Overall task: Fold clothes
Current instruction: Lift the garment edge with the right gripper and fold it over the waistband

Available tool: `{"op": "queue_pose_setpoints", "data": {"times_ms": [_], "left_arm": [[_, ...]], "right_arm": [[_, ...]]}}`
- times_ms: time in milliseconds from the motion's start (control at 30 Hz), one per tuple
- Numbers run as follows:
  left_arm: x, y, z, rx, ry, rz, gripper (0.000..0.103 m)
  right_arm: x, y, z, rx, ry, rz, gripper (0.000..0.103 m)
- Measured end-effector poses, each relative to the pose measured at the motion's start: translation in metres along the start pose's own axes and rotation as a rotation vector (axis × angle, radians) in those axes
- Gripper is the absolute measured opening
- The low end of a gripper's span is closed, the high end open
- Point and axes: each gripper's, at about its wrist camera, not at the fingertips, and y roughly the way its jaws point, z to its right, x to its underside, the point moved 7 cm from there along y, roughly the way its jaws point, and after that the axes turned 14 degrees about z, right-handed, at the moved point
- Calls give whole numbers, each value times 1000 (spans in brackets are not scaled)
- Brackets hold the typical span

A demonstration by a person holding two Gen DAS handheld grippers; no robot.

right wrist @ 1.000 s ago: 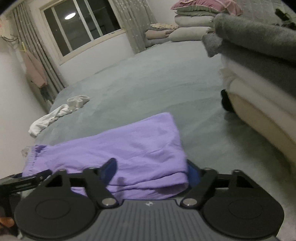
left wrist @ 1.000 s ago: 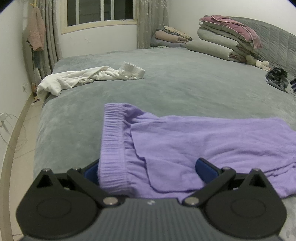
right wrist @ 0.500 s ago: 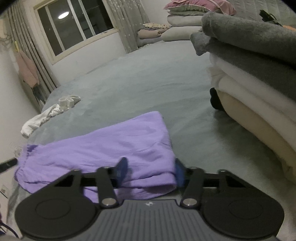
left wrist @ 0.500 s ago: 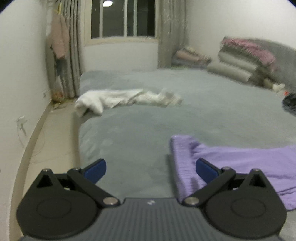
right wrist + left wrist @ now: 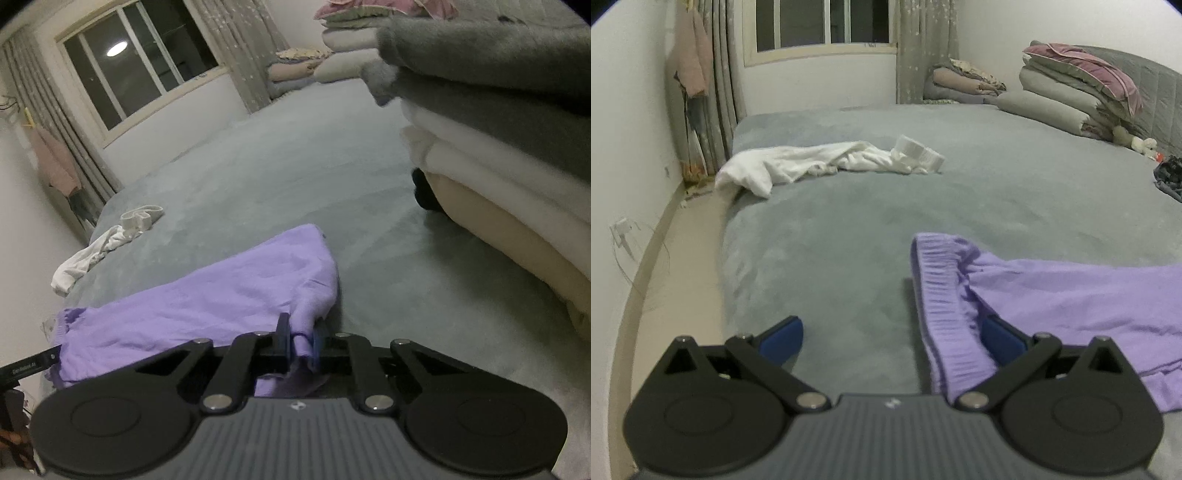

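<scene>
A purple garment (image 5: 207, 314) lay flat on the grey plush bed (image 5: 960, 192), its ribbed waistband (image 5: 938, 306) toward the left gripper (image 5: 890, 332). That gripper's jaws stood wide apart, the right blue pad just beside the waistband. The right gripper (image 5: 299, 339) had its jaws clamped on the garment's far corner, bunching the soft knit. Beyond the garment lay a crumpled white garment (image 5: 812, 162); to the garment's right rose a stack of folded blankets (image 5: 498, 147), blurred and cut off by the frame. Something dark (image 5: 424, 192) at the stack's base was hard to make out.
</scene>
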Motion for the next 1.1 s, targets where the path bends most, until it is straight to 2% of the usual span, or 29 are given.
{"op": "queue_pose_setpoints", "data": {"times_ms": [133,300,433,567,767,1100], "left_arm": [[-7,-6,-6,-5,-18,31,103],[-4,-1,-11,18,-69,-9,103],[-9,-4,-14,27,-69,19,103],[-14,-10,-11,42,-48,50,103],[-18,-13,-2,69,-18,57,103],[-20,-12,-11,107,-73,44,103]], "right_arm": [[-9,-10,-18,-19,-95,57,11],[-11,-19,-54,-28,-268,96,11],[-8,-21,-75,-32,-366,115,11],[-8,-19,-93,-52,-418,129,11],[-9,-14,-119,-89,-479,151,11],[-5,-6,-164,-173,-533,144,11]]}}
